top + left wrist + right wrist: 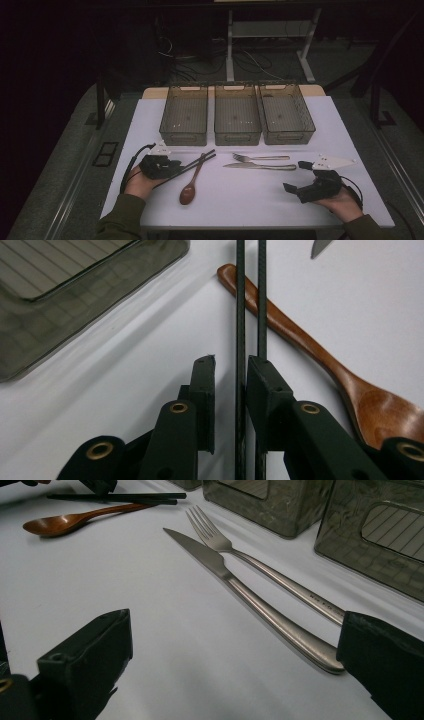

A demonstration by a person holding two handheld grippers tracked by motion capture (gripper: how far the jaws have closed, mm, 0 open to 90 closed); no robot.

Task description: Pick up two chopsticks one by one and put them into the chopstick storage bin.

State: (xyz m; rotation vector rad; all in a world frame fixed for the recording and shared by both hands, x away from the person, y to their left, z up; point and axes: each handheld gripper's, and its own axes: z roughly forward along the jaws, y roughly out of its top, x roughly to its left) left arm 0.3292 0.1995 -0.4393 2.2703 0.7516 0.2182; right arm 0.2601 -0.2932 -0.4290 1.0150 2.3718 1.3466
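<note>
Both forearms come in from the near edge of the table, each hand low over it. The left gripper (172,167) points right and away, its 2 jaws drawn nearly together. The right gripper (299,176) points left, its 2 jaws spread wide.

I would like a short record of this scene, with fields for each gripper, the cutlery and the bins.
left gripper: jaws close around the black chopsticks; whether the pads press on them is unclear
right gripper: open, holds nothing, near the knife handle
chopsticks: lie across the wooden spoon
knife: flat on the table, beside the fork
bins: three in a row at the far side, nothing visible inside
</note>
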